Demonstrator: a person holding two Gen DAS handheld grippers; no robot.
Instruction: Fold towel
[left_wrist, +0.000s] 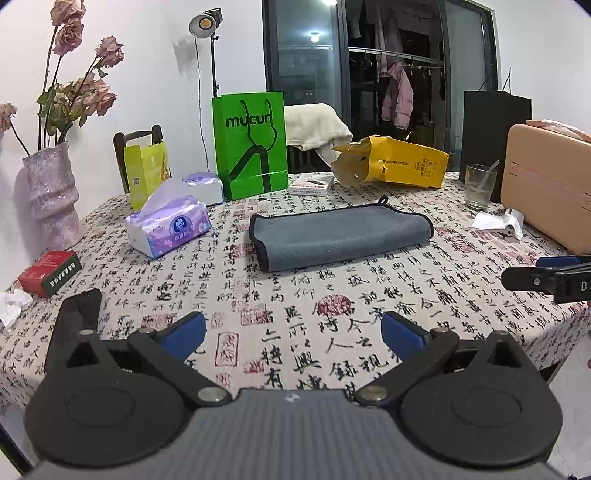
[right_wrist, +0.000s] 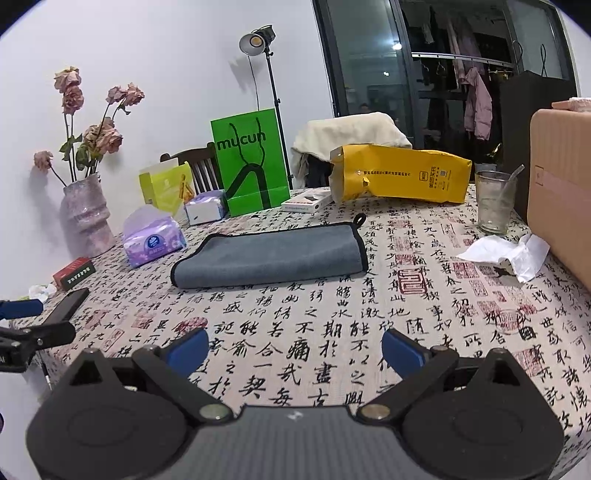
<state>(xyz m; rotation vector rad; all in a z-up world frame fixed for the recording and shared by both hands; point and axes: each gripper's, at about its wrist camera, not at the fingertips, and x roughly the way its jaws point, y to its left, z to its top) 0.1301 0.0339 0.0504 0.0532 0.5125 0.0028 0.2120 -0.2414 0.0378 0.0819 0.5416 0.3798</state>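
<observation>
A grey towel with black edging (left_wrist: 340, 234) lies folded flat in the middle of the table; it also shows in the right wrist view (right_wrist: 271, 256). A small hanging loop sticks out at its far edge. My left gripper (left_wrist: 293, 334) is open and empty, held over the table's near side, well short of the towel. My right gripper (right_wrist: 293, 349) is open and empty too, also back from the towel. The right gripper's fingers (left_wrist: 546, 273) show at the right edge of the left wrist view.
The table has a calligraphy cloth (left_wrist: 314, 332). Around the towel stand a tissue pack (left_wrist: 168, 227), green bag (left_wrist: 251, 144), yellow bag (left_wrist: 395, 162), glass (right_wrist: 493, 201), crumpled tissue (right_wrist: 506, 254), tan case (left_wrist: 550, 184), vase (left_wrist: 53, 195), red box (left_wrist: 50, 271) and a black phone (left_wrist: 79, 314).
</observation>
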